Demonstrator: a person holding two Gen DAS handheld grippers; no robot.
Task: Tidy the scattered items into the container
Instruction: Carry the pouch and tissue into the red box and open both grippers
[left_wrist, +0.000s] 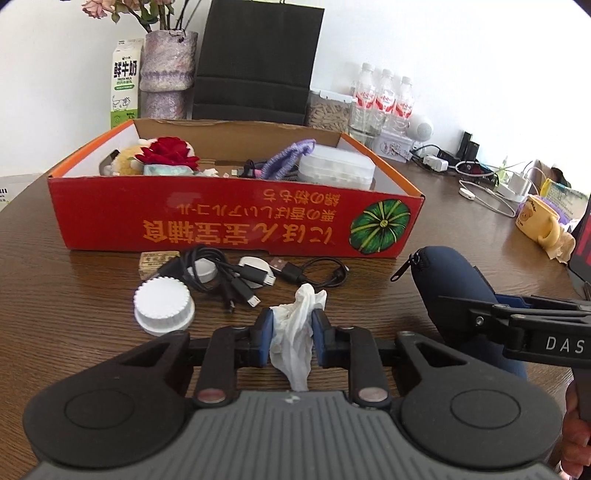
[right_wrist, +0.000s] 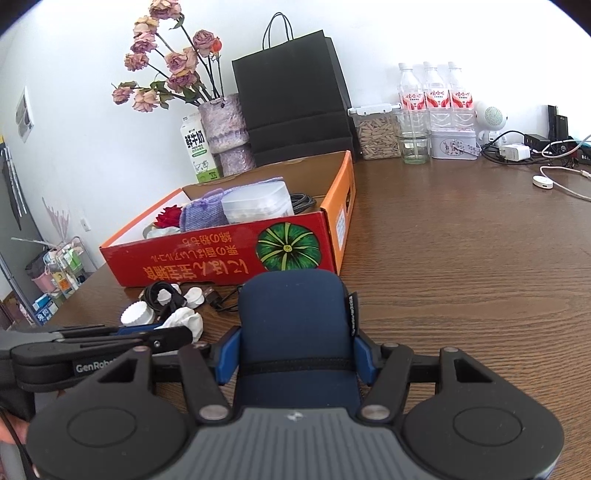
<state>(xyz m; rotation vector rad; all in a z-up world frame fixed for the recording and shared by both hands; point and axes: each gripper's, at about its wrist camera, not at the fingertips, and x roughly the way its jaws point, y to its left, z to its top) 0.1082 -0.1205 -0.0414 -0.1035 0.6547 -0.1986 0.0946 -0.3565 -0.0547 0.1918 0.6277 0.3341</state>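
Leftmost of the loose items on the worktop (left_wrist: 461, 236), a white ribbed cap (left_wrist: 163, 306) sits flat: rigid, light, smooth-sided, likely to skid unless pinched across its ridged rim. Just right of it lies a tangle of black cables (left_wrist: 221, 273) around white round pucks, beside a small tan packet (left_wrist: 159, 260) that sits close against the box's front wall. The cables look limp and springy; a grab at the dense knot should lift the lot, whereas one plug end would probably trail the rest. Centre, the left claw (left_wrist: 291, 325) is pinched nearly shut on a crumpled white tissue (left_wrist: 299, 325), blue pads pressing its sides, part of the wad poking out ahead of the pads and a tail hanging behind. The tissue weighs almost nothing and crushes freely, so the grip on its bulk looks adequate; tearing seems the only risk. Behind these stands the red cardboard box (left_wrist: 236, 218), the container, already holding a red rose, a purple knitted pouch and a clear plastic case. Right of the tissue, the right claw (right_wrist: 297, 360) stands about half open yet clamped on a navy zip pouch (right_wrist: 295, 325), pads on both flanks, held near the box's front right corner. The pouch appears padded, soft-walled and grippy, and a mid-body hold suits it.
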